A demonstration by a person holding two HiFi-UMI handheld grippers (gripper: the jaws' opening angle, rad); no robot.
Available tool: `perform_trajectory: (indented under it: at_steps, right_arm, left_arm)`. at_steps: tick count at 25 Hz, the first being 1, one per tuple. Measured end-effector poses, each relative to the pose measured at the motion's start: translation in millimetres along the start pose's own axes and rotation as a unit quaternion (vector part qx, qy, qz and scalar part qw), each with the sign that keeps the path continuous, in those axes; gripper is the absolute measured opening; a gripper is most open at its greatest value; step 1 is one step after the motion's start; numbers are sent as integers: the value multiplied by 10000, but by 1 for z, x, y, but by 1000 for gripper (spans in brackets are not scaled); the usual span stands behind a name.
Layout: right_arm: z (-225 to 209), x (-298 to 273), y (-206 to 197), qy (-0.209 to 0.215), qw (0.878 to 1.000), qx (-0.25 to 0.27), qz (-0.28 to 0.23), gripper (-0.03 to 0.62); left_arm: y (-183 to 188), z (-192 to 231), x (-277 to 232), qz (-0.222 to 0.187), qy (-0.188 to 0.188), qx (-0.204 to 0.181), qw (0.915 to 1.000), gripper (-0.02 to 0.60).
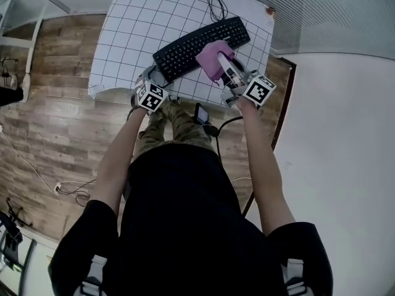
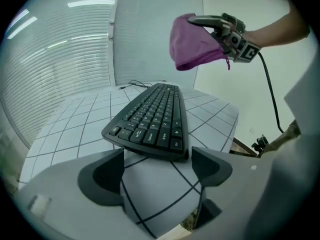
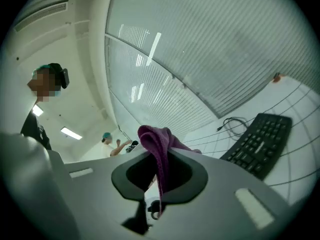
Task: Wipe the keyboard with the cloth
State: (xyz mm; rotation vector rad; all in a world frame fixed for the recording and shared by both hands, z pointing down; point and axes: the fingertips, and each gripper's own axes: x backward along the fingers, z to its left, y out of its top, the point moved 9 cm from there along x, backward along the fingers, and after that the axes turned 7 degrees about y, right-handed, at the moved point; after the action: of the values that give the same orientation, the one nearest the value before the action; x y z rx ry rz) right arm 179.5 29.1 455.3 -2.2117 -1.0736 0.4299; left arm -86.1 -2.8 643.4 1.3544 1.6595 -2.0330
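Keyboard awaiting cloth, upper centre.
Right gripper is pinching cloth for wiping; left gripper is gaping empty, poised to steady.

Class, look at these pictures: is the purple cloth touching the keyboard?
Apart. The left gripper view shows the cloth hanging in the air well above the keyboard, with a clear gap between them.

The head view looks steeply down from above onto the gridded tabletop. The left gripper view sits low and close at the keyboard end, facing along it. The right gripper view tilts upward, with the same keyboard at its right edge.
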Motion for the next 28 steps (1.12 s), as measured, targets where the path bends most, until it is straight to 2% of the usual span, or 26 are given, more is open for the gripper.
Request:
perform_trajectory:
  at_steps: [2,6,10,15,17,20,24,28]
  right_arm:
    - [-4,24,11,-286,9994,193,-17,41]
    - [-26,60,37,-698,9971,245,-176,43]
    - [-60,77,67,-888,9950,422,-174,43]
    - [-107,86,100,-866,9935,706,-195,43]
    - [-129,91,109,-968,9920,787,-214,43]
    - [-153,95,121,-1215,9872,1030,15,43]
    - [-176,88,131,-1640,9707,1658,579,43]
    - [-197,71,132,-2136,9304,2601,1452,43]
  left_arm:
    - [-1,-2,1,29,-24,14,10000,402]
    - [-1,-3,2,28,-64,4,10000,403]
    - [0,-3,2,87,-140,-31,9999,403]
    - [-2,-4,1,222,-203,-82,9995,409]
    - [-1,-3,1,236,-223,-114,9994,417]
    - [2,-4,1,288,-243,-81,9993,428]
    - [3,-6,2,329,-250,-54,9991,437]
    - [1,-4,1,289,-267,-138,9991,439]
